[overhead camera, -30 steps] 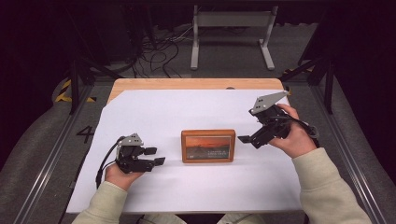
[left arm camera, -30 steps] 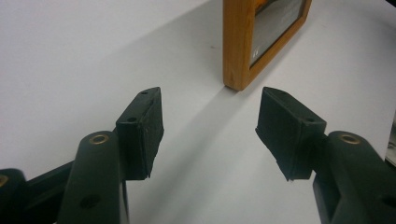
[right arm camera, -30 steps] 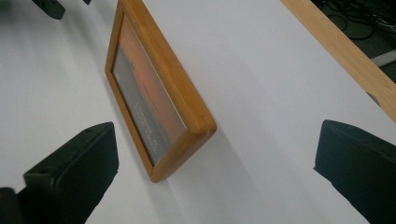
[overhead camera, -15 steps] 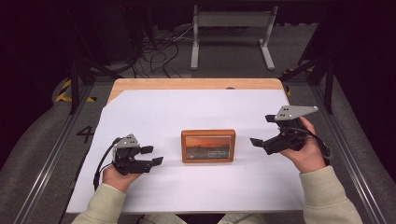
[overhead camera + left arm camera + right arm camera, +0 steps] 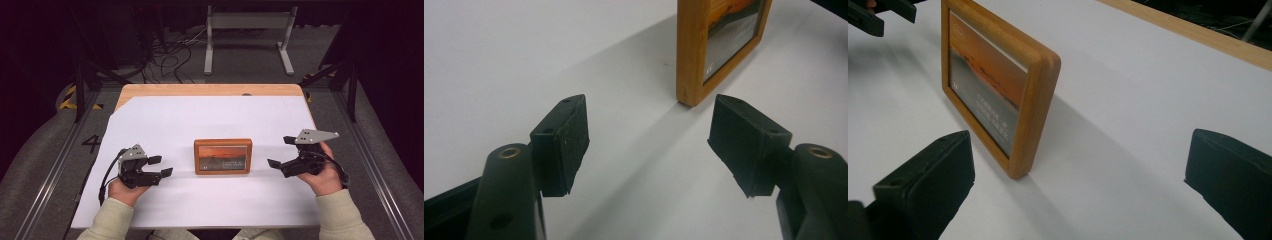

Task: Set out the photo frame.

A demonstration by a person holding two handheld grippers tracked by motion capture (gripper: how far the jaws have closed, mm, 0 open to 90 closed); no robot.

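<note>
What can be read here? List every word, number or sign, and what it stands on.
"4": painted on the floor left of the table, at.
Pale lines of text on the picture in the frame: too small and blurred to read in every view.
A small mark at that picture's lower corner: unreadable.
Nothing else bears writing.

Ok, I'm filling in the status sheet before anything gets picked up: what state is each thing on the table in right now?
Picture frame: standing upright on its long edge on the white sheet, untouched.
Left tool: open, nothing between its jaws, which have just been opening; aimed at the frame's left end, apart from it.
Right tool: open, empty, facing the frame's right end, apart from it.
White sheet: flat on the wooden table.
</note>
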